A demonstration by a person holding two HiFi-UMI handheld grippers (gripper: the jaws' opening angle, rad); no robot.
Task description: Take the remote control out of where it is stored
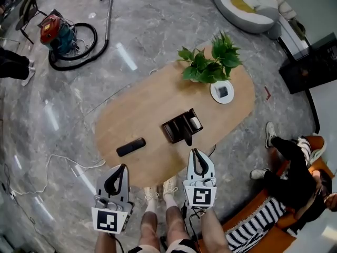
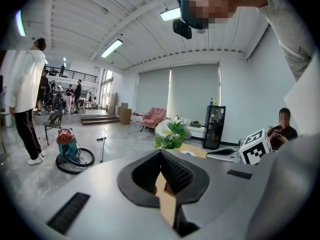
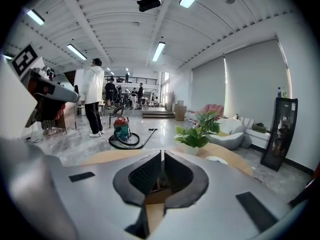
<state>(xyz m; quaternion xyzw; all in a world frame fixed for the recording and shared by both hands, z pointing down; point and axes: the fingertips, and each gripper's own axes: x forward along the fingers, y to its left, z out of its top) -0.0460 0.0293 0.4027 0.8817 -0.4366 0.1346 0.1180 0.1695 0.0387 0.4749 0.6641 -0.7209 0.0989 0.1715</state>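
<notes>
The right gripper (image 1: 195,153) and left gripper (image 1: 124,167), jaws together and empty, hang at the oval wooden counter's (image 1: 131,109) near edge. The right should open wide, then come down over the pale remote control (image 1: 195,123) in the dark holder (image 1: 176,132) just ahead, pinching its long sides. A potted plant (image 1: 210,62) stands beyond, and a vacuum cleaner (image 1: 58,36) sits on the polished grey floor (image 1: 152,20).

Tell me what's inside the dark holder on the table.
The dark holder has a light-coloured item at its right end and a dark slim item beside it; the compartments' depths are too dark to see.
</notes>
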